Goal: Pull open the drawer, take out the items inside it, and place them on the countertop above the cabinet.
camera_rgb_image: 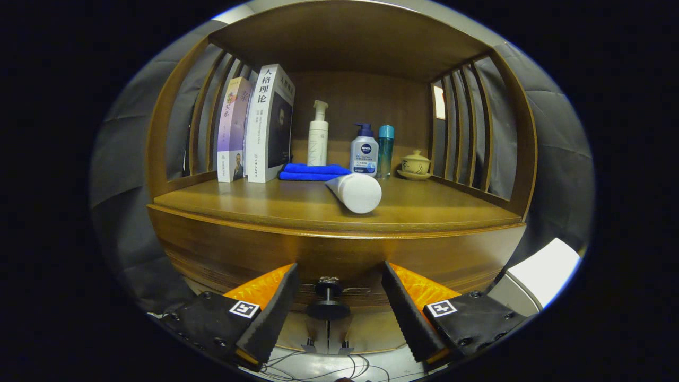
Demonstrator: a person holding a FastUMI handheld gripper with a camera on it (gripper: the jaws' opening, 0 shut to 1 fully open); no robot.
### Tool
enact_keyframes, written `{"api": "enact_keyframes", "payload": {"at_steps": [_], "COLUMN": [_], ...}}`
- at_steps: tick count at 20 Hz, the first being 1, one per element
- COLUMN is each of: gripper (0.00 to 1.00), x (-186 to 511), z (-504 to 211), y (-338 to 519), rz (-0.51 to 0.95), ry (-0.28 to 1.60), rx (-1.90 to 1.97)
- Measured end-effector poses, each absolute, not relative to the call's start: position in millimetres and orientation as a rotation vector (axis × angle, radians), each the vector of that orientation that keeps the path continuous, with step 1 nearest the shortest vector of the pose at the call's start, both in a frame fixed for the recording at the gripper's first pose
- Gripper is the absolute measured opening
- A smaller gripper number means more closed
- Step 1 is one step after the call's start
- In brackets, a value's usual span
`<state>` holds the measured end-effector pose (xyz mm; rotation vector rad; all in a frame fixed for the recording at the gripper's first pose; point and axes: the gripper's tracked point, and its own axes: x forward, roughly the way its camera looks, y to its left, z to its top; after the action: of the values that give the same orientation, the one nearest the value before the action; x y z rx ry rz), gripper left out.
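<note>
A wooden cabinet stands in front of me, its drawer front (339, 254) curving across just beyond my fingers. The drawer's dark round knob (328, 307) sits between the two fingertips, untouched. My gripper (339, 297) is open, one finger on each side of the knob. Above the drawer lies the wooden countertop (435, 212), and a white tube (354, 192) lies on its side there near the front edge. I cannot see the drawer's inside.
At the back of the countertop stand two upright books (254, 127), a folded blue cloth (313, 171), a white pump bottle (318, 135), a blue-capped pump bottle (364, 151), a teal bottle (385, 151) and a small lidded cup (415, 164). Slatted wooden sides enclose the shelf.
</note>
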<state>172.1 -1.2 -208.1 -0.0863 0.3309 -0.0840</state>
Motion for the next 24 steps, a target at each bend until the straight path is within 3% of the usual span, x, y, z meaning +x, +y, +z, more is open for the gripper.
{"api": "enact_keyframes", "payload": {"at_steps": [5, 24], "gripper": [0.97, 0.96], "x": [168, -6], "z": [-204, 4], "y": [-5, -19], "rz": [-0.093, -0.065], "ry": [0.346, -0.037], "rx": [-0.103, 0.0]}}
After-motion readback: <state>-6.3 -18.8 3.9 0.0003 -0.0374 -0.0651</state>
